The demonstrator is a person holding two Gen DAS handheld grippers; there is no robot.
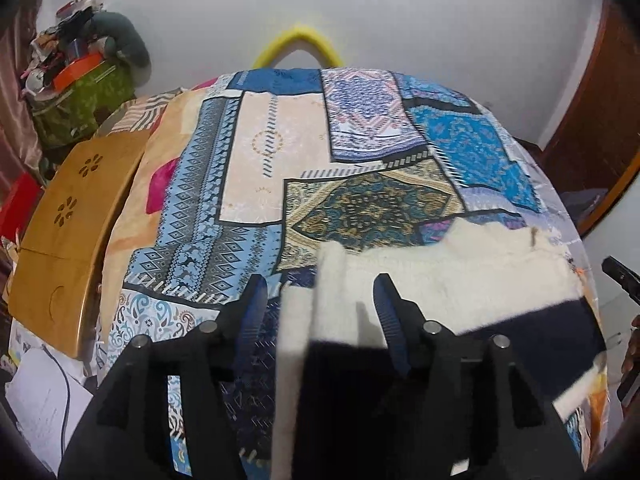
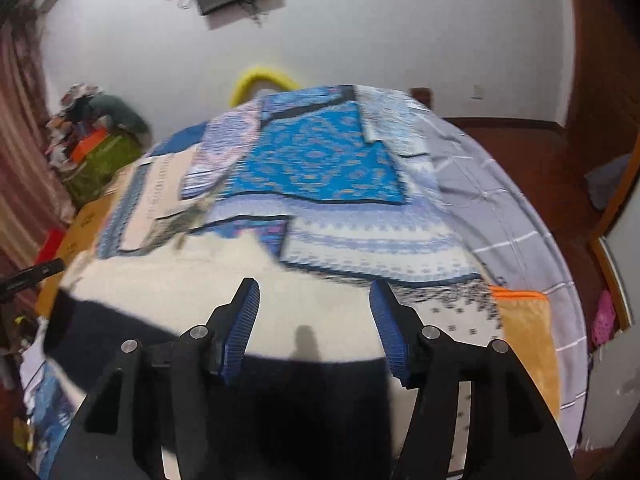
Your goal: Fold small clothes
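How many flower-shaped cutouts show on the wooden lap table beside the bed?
2, both on the brown wooden lap table left of the patchwork bedspread in the left wrist view: the upper cutout and the lower cutout. More may be hidden where the bedding overlaps it.

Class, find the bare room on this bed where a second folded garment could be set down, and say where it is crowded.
Free: the patchwork bedspread beyond the cream and navy garment. Crowded: the near edge, where both open grippers, left and right, hover over it.

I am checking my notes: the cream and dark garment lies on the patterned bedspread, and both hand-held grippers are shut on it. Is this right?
Not quite. The garment lies on the bedspread, but the left hand-held gripper and right hand-held gripper are open, pads clear of the cloth, as both wrist views show.
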